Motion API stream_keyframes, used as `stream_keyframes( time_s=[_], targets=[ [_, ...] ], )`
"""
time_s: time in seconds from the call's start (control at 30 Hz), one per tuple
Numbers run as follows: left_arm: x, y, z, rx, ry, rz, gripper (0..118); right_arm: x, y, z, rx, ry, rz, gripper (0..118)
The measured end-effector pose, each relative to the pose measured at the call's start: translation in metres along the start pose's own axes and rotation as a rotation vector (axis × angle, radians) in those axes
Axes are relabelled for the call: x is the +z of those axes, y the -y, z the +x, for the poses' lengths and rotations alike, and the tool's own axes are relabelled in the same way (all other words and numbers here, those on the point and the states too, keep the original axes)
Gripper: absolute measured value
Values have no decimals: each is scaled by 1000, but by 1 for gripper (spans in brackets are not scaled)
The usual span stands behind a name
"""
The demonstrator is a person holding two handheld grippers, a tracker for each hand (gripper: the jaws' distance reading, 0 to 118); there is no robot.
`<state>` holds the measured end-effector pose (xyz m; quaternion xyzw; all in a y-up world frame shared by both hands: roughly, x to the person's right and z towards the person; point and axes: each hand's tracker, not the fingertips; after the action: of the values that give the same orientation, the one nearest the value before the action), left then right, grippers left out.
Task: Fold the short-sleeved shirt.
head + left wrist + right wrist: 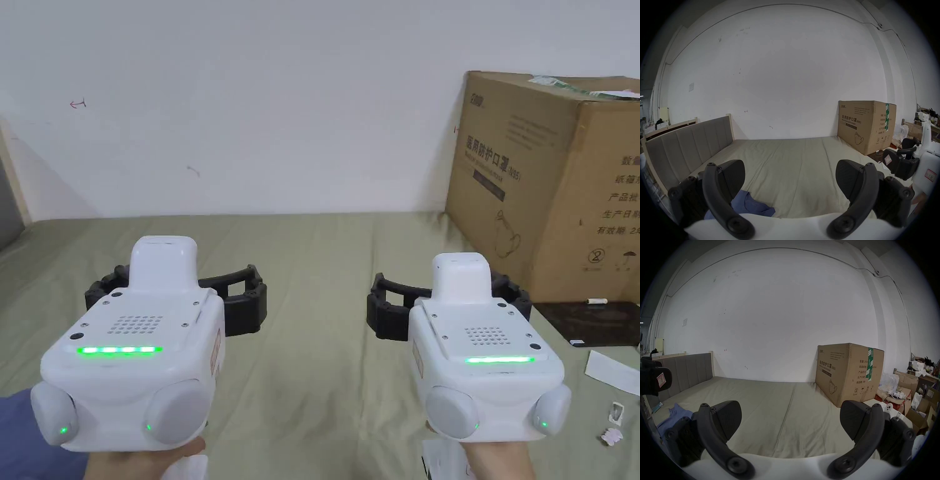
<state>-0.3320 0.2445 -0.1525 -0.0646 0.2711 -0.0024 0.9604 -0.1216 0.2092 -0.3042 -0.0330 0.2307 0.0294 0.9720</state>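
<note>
White plastic, twice over: two grippers are hovering side by side above the bed, the left gripper (177, 294) and the right gripper (451, 304), each with a green light strip glowing on its back and each sitting in a bare hand. Both are gaping wide, jaws far apart and holding nothing, with only bare sheet showing between them in the two gripper views.

One shirt (752, 206) is lying on the bed, blue and crumpled, collar showing, low and left, just under the left gripper's left jaw. The right gripper view is catching it too (well off to the left, partly behind that gripper's own jaw).

One big cardboard box (544, 181) is standing on the bed's far right corner against the wall, green tape running over its top. In front of it one dark flat slab (590, 322) is lying with a small white stick on it, and a few white scraps are scattered nearby.

An olive-green sheet (325, 350) is covering the bed, faintly creased. One grey padded headboard (688, 146) is running along the left side. Behind, a plain white wall (281, 112); clutter is piling up beyond the bed's right edge.
</note>
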Motion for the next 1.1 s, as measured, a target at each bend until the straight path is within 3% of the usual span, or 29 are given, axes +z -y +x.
stream_keyframes(
  time_s=[0.4, 0.9, 1.1],
  targets=[
    [0, 2, 1, -10, 5, 2, 113, 5, 2, -3, 38, 21, 47, 118],
    [0, 4, -1, -24, -15, -6, 114, 10, 6, 1, 12, -21, 58, 118],
    [0, 2, -9, 83, -18, -61, 114, 10, 2, 0, 22, -3, 36, 118]
  ],
)
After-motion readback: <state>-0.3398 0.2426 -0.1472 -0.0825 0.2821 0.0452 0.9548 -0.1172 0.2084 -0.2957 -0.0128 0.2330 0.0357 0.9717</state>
